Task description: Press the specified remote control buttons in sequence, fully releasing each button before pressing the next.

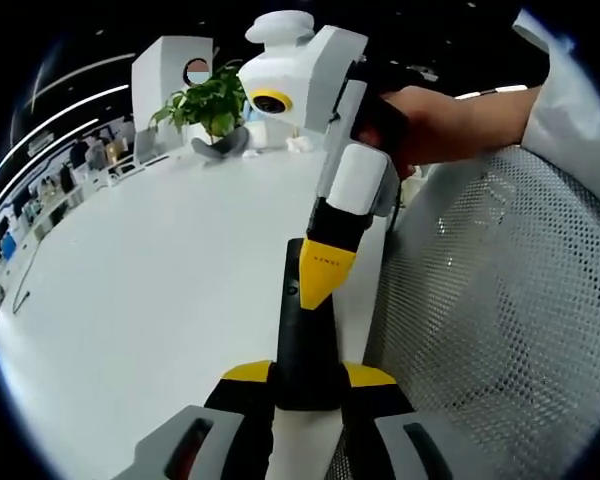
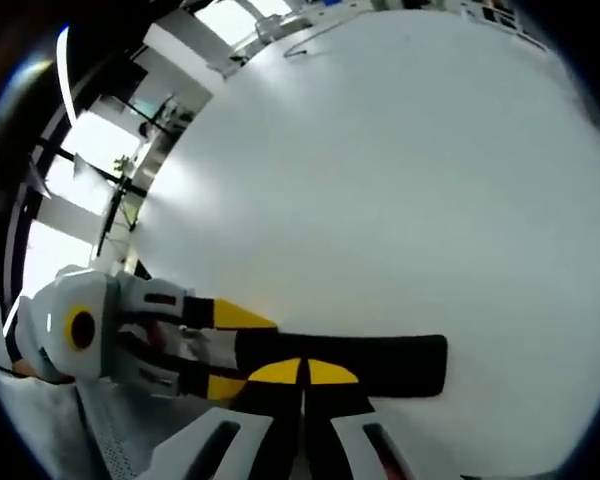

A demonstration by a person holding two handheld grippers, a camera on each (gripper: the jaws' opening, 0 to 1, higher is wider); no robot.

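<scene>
White table with potted plant at far edge, mesh chair back at right. Left gripper view: left gripper clamped on near end of black remote control; right gripper, held by a hand, yellow tip touching remote's top face. Right gripper view: left gripper grasping remote from left; right gripper pinched together, resting on remote

Open-plan office: long white table, potted plant, mesh chair.
</scene>
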